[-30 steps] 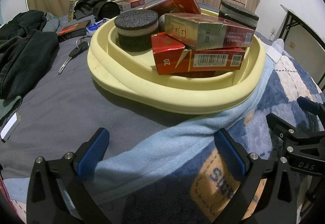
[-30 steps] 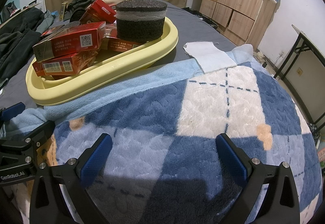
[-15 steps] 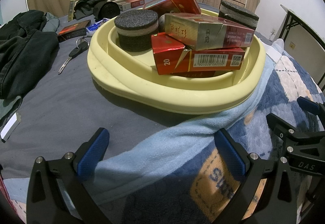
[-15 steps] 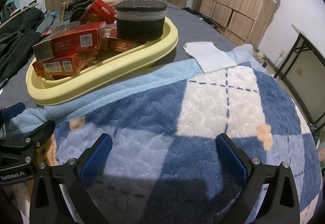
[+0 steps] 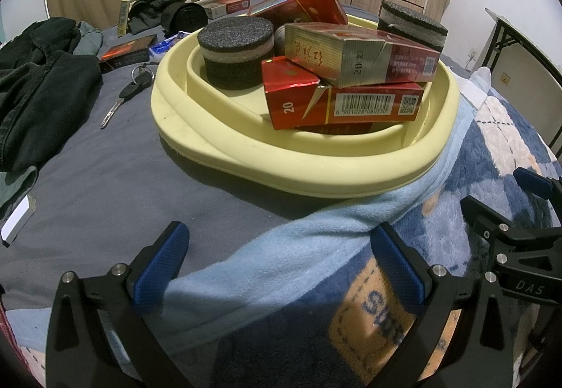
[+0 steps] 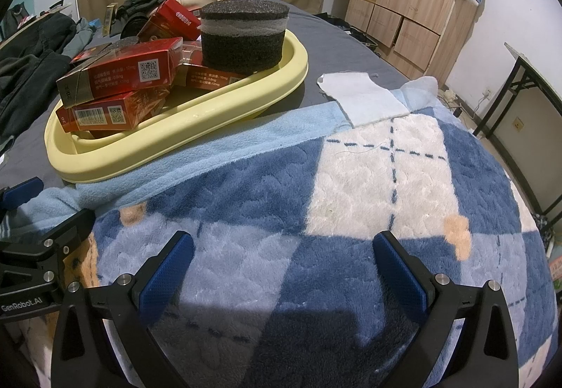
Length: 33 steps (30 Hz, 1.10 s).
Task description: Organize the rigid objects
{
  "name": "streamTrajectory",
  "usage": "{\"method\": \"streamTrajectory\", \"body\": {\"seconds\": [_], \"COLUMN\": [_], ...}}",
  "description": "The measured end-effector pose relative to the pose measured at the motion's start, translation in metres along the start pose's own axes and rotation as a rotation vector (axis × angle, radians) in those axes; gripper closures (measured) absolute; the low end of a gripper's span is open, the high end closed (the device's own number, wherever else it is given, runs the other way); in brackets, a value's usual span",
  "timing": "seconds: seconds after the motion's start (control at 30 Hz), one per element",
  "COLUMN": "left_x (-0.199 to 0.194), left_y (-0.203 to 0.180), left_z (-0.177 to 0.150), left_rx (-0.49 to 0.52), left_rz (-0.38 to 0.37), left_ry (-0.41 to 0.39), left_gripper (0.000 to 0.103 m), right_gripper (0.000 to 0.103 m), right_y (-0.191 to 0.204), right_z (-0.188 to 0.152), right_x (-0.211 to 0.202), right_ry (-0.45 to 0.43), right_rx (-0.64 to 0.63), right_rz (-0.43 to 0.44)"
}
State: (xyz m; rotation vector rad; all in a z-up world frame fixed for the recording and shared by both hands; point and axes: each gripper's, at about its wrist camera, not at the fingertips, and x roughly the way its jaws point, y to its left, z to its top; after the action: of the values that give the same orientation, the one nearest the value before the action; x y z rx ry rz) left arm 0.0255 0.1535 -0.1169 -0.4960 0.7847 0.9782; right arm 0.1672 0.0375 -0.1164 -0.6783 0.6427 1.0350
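Left wrist view has the goods front and centre: a pale yellow tray (image 5: 196, 142) sits on the bed, loaded with red cigarette cartons (image 5: 347, 107) stacked a bit crooked, plus a round dark foam puck (image 5: 236, 56) on its left side and a second foam puck (image 5: 412, 26) at the far right rim. My guess is the cartons are light, stiff cardboard with a slick wrapper, so pinching across the narrow faces near the middle looks safest; squeeze too hard and a half-empty box would probably crush. The foam pucks look squishy and grippy, easy to take by the sides. The gold-ended carton (image 5: 361, 59) on top rests tilted across the one below, so it'd likely slide if bumped. Outward from there, the tray's near edge sits on a light blue towel (image 5: 298, 258) and a blue checked blanket (image 6: 368, 184), with a key (image 5: 123, 96) and dark clothes (image 5: 38, 82) off to the left. Left tongs (image 5: 281, 265) are spread wide and empty, right tongs (image 6: 284, 265) also wide and empty, both hanging low over the blanket, near the tray but not touching it.
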Motion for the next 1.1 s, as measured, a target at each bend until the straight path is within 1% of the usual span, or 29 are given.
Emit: {"method": "streamTrajectory", "body": {"seconds": [1.1], "left_x": [0.0000], "left_y": [0.0001], "left_z": [0.0000], "left_rx": [0.000], "left_rz": [0.001], "left_ry": [0.000], "left_gripper": [0.000], "right_gripper": [0.000], "right_y": [-0.0005], "right_z": [0.0000], "right_x": [0.0001], "right_ry": [0.000], "right_rx": [0.000], "right_rz": [0.000]}}
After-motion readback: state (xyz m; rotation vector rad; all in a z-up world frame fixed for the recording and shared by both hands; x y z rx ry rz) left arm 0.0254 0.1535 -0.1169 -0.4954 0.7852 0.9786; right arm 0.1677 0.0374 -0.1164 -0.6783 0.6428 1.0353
